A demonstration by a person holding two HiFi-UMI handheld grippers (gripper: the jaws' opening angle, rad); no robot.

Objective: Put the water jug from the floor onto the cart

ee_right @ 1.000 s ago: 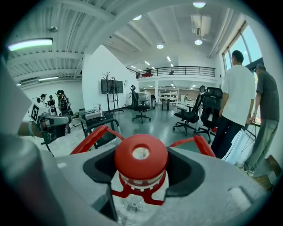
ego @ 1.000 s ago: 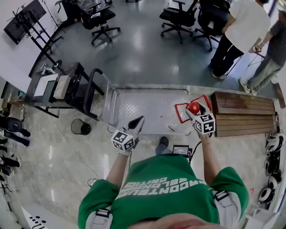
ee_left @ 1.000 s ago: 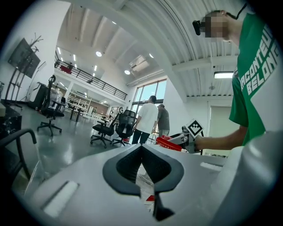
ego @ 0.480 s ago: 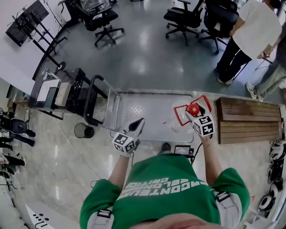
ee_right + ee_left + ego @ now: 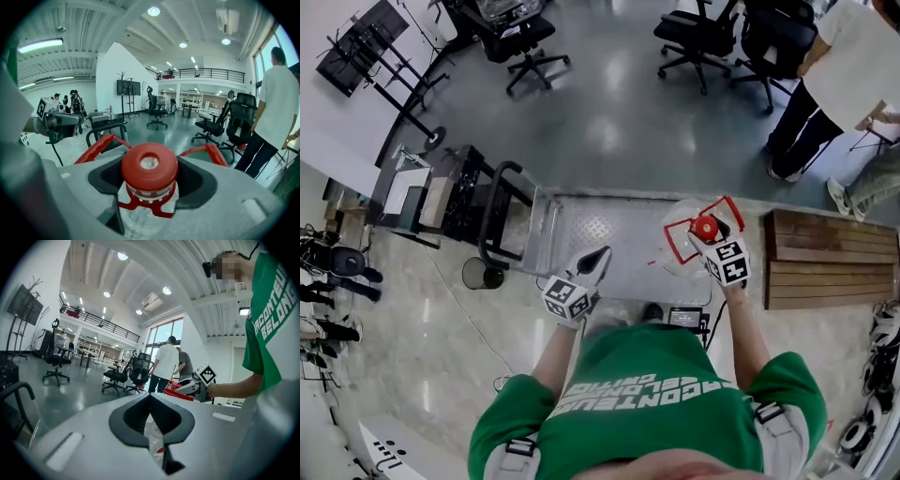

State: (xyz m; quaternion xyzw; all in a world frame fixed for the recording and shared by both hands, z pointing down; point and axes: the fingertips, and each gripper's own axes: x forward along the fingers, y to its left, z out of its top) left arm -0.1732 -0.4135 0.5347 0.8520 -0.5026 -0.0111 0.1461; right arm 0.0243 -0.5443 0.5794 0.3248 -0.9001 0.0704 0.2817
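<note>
**Jug at the cart's right end, held by its neck**

Head view: my right gripper (image 5: 713,240) is clamped on the water jug (image 5: 704,227), which is at the right end of the cart (image 5: 609,230); I cannot tell whether it rests on the deck. My left gripper (image 5: 599,257) is over the cart's near edge, apart from the jug.

Left gripper view: its jaws are pressed together with nothing between them.

Right gripper view: the jaws pinch the jug's neck just under the red cap (image 5: 150,168).

Bystander (image 5: 848,66) cropped at edge; water jug (image 5: 149,171) mostly hidden.
</note>
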